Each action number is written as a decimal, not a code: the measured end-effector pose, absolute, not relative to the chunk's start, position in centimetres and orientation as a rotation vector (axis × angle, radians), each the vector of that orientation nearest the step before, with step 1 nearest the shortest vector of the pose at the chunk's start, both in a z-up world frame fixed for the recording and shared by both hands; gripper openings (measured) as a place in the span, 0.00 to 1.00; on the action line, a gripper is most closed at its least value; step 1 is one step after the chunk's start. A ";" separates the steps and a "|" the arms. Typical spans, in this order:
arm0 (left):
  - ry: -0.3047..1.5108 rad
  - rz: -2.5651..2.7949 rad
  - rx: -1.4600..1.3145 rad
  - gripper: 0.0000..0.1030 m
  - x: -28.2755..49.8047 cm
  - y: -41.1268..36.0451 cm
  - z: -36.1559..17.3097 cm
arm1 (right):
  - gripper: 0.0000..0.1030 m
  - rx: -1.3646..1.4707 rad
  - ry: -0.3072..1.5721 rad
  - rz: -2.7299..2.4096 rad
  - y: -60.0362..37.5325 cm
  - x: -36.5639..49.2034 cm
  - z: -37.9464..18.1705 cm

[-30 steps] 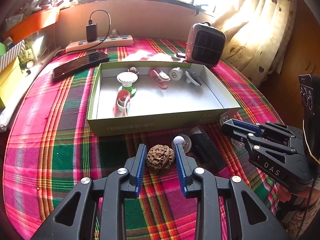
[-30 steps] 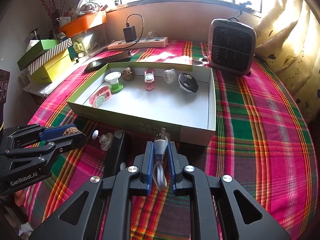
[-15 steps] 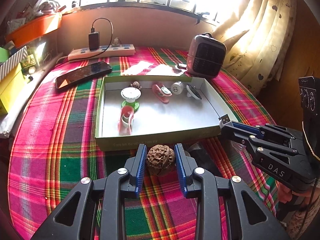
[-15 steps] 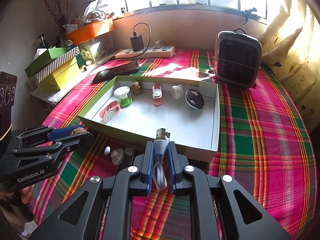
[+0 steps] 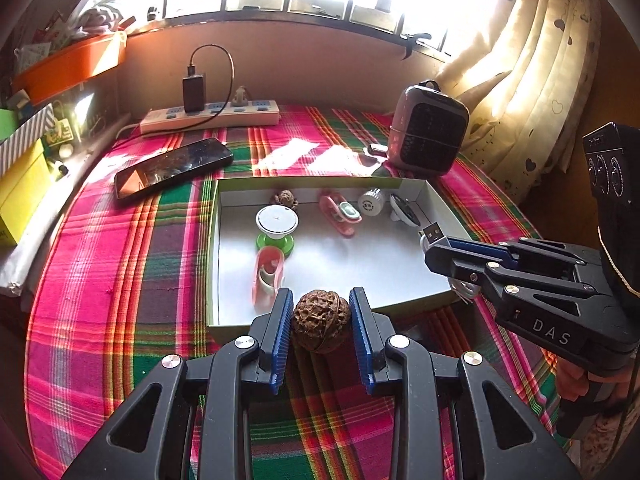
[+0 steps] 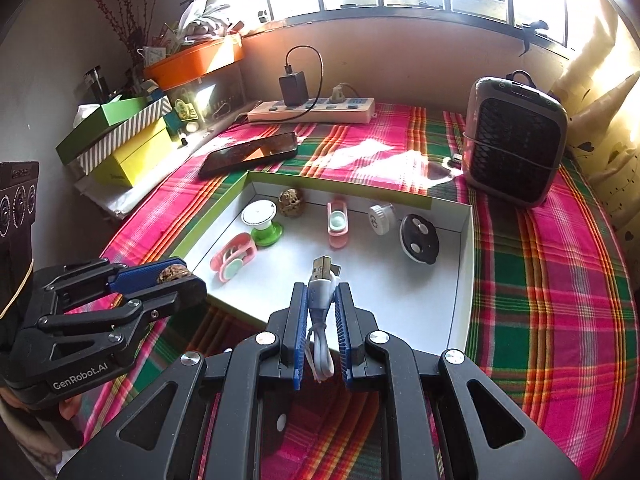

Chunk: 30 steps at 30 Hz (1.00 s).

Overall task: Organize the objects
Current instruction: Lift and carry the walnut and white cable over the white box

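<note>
Plaid cloth (image 5: pixel 120 280) covers the table below a bright window. Left wrist view: the left gripper (image 5: pixel 320 316) is clenched on a walnut (image 5: pixel 320 320) above the near wall of the box (image 5: pixel 214 240). Judged step: carrying to the box; next, clear the wall, lower, release. Right wrist view: the right gripper (image 6: pixel 322 312) grasps a white cable (image 6: pixel 322 292), plug forward over the box interior. Inside lie 6 items: another walnut (image 6: pixel 291 202), a green-footed stand (image 6: pixel 262 220), 2 pink cases, a white knob, a black disc.
</note>
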<state>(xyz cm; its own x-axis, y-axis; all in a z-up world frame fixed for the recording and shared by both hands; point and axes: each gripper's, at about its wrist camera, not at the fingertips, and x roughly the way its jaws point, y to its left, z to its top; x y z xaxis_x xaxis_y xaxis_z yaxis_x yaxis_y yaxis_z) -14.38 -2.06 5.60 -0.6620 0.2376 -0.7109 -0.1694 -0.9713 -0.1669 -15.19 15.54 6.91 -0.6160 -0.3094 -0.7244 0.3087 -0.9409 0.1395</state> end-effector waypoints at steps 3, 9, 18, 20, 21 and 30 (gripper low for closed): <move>-0.122 2.675 -1.155 0.26 -15.1 -2.0 5.7 | 0.14 1.149 0.008 -2.544 15.1 -16.1 6.9; -0.134 2.664 -1.191 0.26 -16.8 -2.1 4.9 | 0.14 1.169 0.013 -2.514 14.7 -18.3 6.7; -0.121 2.658 -1.225 0.26 -18.3 -1.9 3.7 | 0.14 1.203 0.027 -2.479 13.6 -21.1 5.9; -0.119 2.655 -1.235 0.26 -18.5 -1.9 3.4 | 0.14 1.213 0.033 -2.468 13.2 -21.6 5.5; -0.113 2.654 -1.239 0.26 -18.6 -1.8 3.3 | 0.14 1.219 0.036 -2.464 13.1 -21.8 5.4; -0.060 2.659 -1.245 0.26 -19.2 -1.6 2.9 | 0.14 1.269 0.034 -2.405 12.3 -23.7 4.1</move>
